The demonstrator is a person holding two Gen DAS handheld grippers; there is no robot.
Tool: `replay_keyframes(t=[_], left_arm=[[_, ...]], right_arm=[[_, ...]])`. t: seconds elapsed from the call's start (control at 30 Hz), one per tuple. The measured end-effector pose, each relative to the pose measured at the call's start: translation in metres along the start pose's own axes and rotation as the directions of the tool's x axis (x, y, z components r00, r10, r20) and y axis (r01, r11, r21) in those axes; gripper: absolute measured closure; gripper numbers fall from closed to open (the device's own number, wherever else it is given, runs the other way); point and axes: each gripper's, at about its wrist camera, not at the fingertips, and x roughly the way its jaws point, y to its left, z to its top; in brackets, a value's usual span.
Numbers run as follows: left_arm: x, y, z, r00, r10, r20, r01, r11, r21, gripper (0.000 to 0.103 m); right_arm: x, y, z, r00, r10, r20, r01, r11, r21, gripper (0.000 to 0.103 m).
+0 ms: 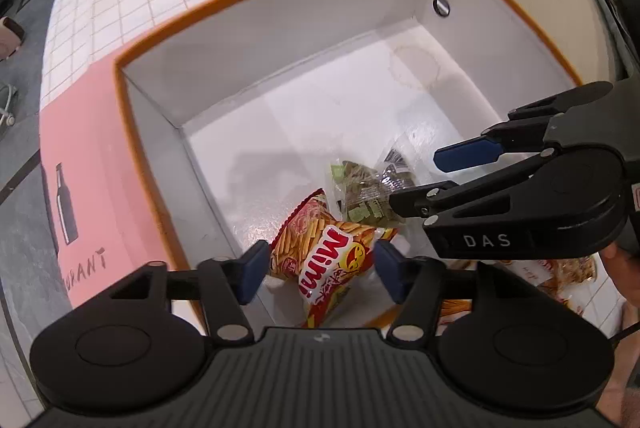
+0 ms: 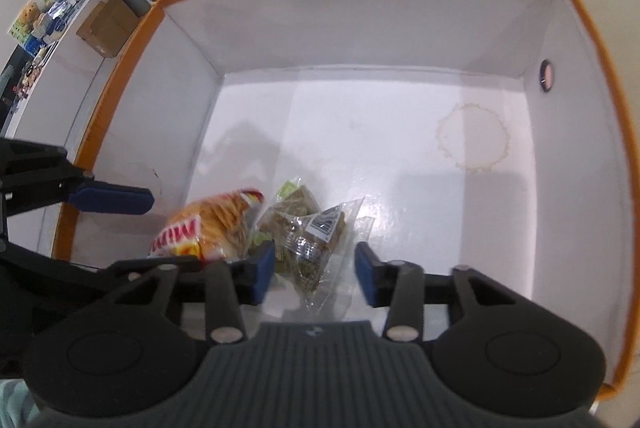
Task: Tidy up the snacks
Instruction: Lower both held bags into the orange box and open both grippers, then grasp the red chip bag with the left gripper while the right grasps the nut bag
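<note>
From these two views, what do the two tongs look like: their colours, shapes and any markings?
Both are matte black plastic. The left tongs have two fingers ending in flat blue pads, angular linkage arms with silver pivot pins, round black discs at each side, and a ribbed grey body between. The right tongs are built the same. In the left wrist view, white letters "DAS" mark their side.
</note>
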Motion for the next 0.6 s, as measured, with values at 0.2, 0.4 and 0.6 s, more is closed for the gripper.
replay_keyframes(t=[0.2,0.4,0.6], left_arm=[[-0.041,-0.006,-0.009,0.994,-0.006,0.106,0.011,0.999,-0.042,0.03],[-0.094,-0.022,-0.029,0.971,0.043,0.234,-0.017,0.993,-0.114,0.03],[-0.147,-0.043,-0.058,0.944,0.05,0.327,0.011,0.983,-0.183,0.029]], right_arm=[[-0.037,0.009,-0.004,0.997,-0.034,0.063,0.036,0.999,-0.024,0.054],[-0.092,0.022,-0.017,0.981,-0.058,0.184,0.066,0.997,-0.037,0.051],[-0.145,0.027,-0.051,0.952,-0.079,0.297,0.093,0.995,-0.034,0.044]])
